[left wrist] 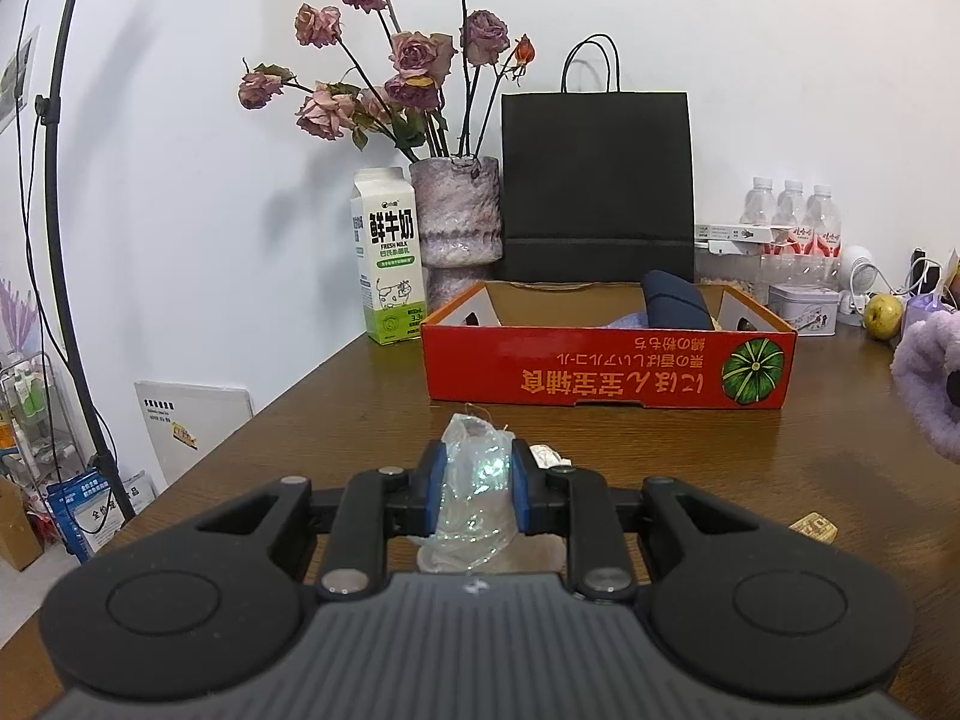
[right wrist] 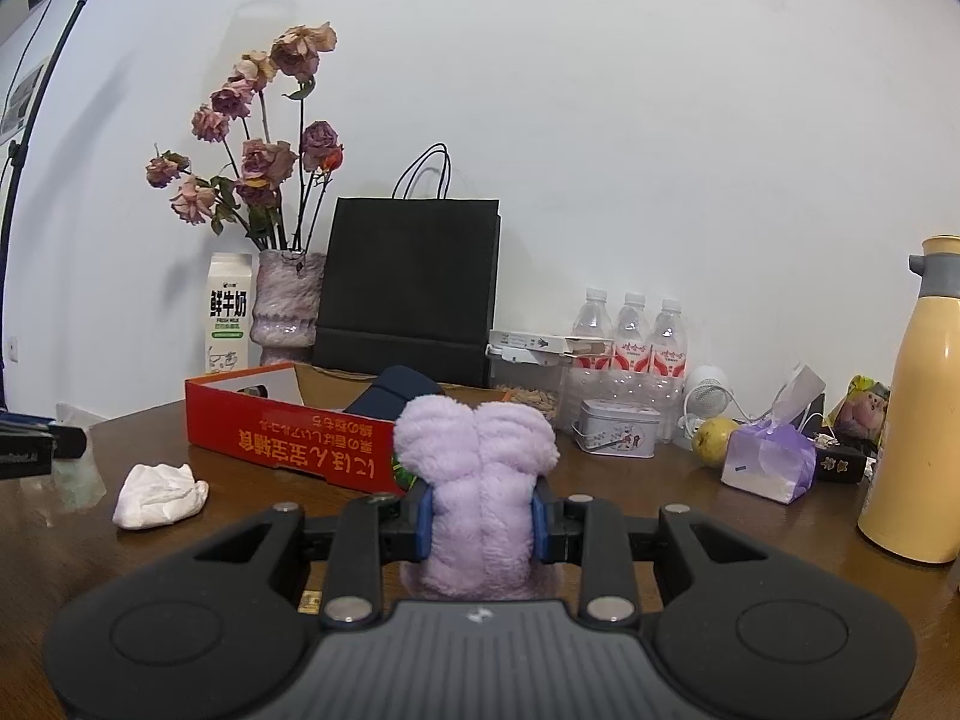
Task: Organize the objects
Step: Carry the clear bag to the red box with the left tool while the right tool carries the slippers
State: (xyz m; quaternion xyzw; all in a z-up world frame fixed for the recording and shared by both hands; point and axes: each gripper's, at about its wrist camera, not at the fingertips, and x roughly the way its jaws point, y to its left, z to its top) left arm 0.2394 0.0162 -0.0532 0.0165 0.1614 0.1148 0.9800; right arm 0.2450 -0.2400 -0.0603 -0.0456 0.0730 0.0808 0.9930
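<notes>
My left gripper (left wrist: 478, 468) is shut on a crumpled clear plastic bag (left wrist: 474, 483), held just above the brown table in front of the red cardboard box (left wrist: 606, 363). My right gripper (right wrist: 482, 516) is shut on a fluffy purple plush item (right wrist: 477, 462), which stands up between the blue pads, close to the box's near right corner. The same plush shows at the right edge of the left wrist view (left wrist: 927, 384). The red box (right wrist: 288, 426) is open at the top and holds a dark blue object (left wrist: 672, 300). A crumpled white tissue (right wrist: 159, 495) lies on the table left of my right gripper.
Behind the box stand a milk carton (left wrist: 390, 258), a vase of dried roses (left wrist: 459, 216), a black paper bag (left wrist: 597, 180) and water bottles (right wrist: 630, 342). At the right are a tin (right wrist: 618, 435), a pear (right wrist: 714, 441), a purple tissue pack (right wrist: 768, 462) and a yellow flask (right wrist: 918, 408).
</notes>
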